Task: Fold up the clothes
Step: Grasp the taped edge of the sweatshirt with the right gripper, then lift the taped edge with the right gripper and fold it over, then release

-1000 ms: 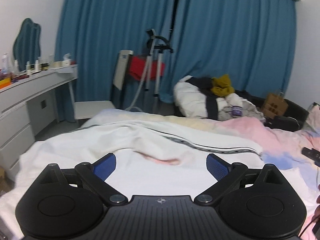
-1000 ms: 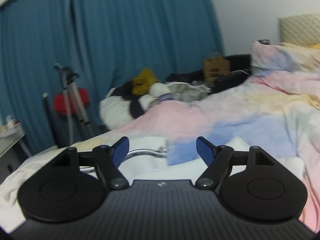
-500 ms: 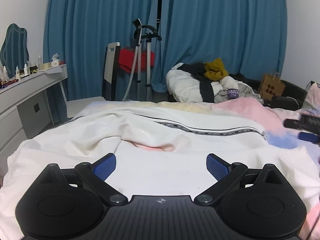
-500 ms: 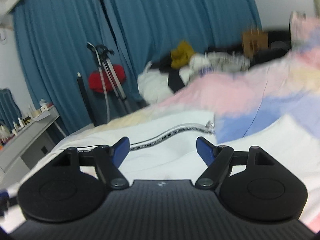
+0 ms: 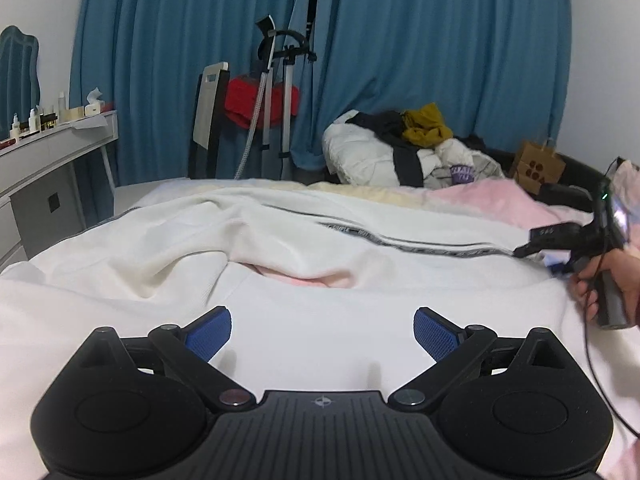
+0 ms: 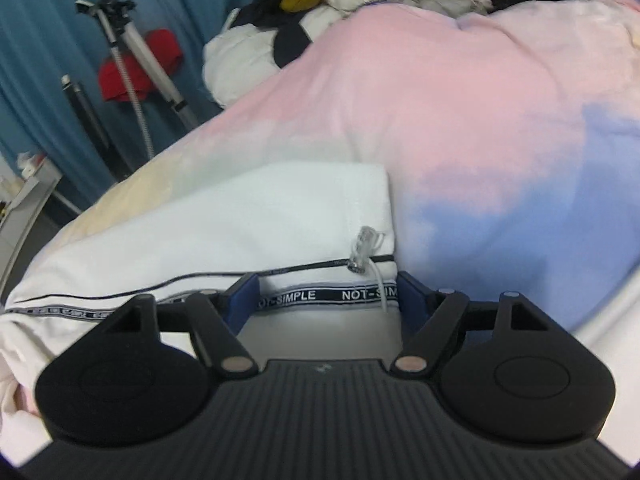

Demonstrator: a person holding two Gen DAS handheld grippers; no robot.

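White garment (image 5: 304,248) spread flat over bed (image 6: 472,92), rumpled toward the bed's left edge, with a printed black band (image 5: 424,245) running across it to the hem near the bed's right side. Left tool (image 5: 322,332) held low over the near part of the garment, blue pads (image 5: 210,330) wide apart, nothing between them. Right tool (image 6: 327,297) at the garment's hem corner, pads (image 6: 242,296) apart and set either side of the band (image 6: 320,295) lettered "NOT-SIMPLE"; cloth lying between the pads, not pinched. Thin black cord (image 6: 224,274) along the garment just above the band, ending at a clear toggle (image 6: 362,246) with a white lace hanging from it. Garment corner resting on the pink and blue duvet (image 6: 520,184). In the left wrist view, right tool (image 5: 560,240) seen from the side at the hem, held by a hand (image 5: 618,284), a cable trailing down from it. Beyond the bed's far edge: pile of clothes (image 5: 404,148) with a mustard piece on top, paper bag (image 5: 538,166), blue curtains (image 5: 420,52), steamer stand (image 5: 280,92) with a red item beside it. Left of the bed: white table (image 5: 48,152) carrying bottles and a tissue box, mirror (image 5: 18,76) above it.
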